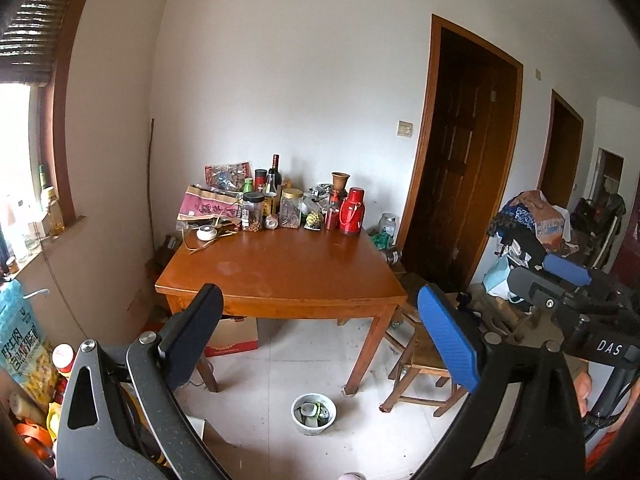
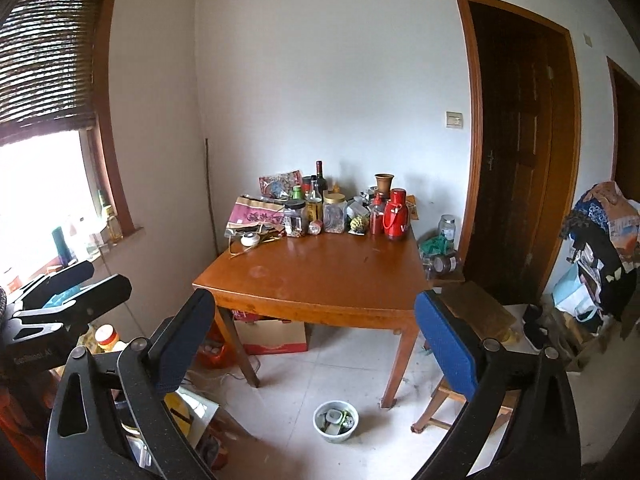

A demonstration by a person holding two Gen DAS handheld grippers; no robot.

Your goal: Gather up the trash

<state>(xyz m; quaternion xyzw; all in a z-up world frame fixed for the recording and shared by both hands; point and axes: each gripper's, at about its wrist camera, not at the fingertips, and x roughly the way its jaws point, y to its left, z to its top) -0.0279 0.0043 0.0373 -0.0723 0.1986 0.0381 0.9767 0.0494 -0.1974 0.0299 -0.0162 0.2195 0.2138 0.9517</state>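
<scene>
A small white bowl [image 1: 314, 414] [image 2: 335, 421] holding bits of trash sits on the tiled floor in front of the wooden table [image 1: 280, 280] [image 2: 320, 280]. Both grippers are held up well short of the table and above the bowl. My left gripper [image 1: 320, 296] is open, with nothing between its black and blue pads. My right gripper [image 2: 316, 298] is likewise open and empty. Each shows in the other's view: the right gripper [image 1: 560, 280] at the right edge, the left gripper [image 2: 68, 284] at the left edge. Loose straw strips [image 1: 200, 246] lie at the table's back left.
Jars, bottles, a red thermos [image 1: 352, 211] and a pink bag crowd the table's back edge. A cardboard box [image 2: 276, 334] is under the table, a wooden stool [image 1: 420, 360] to its right. Piled clothes [image 2: 600, 232] and dark doors stand at the right, bags and bottles at the left.
</scene>
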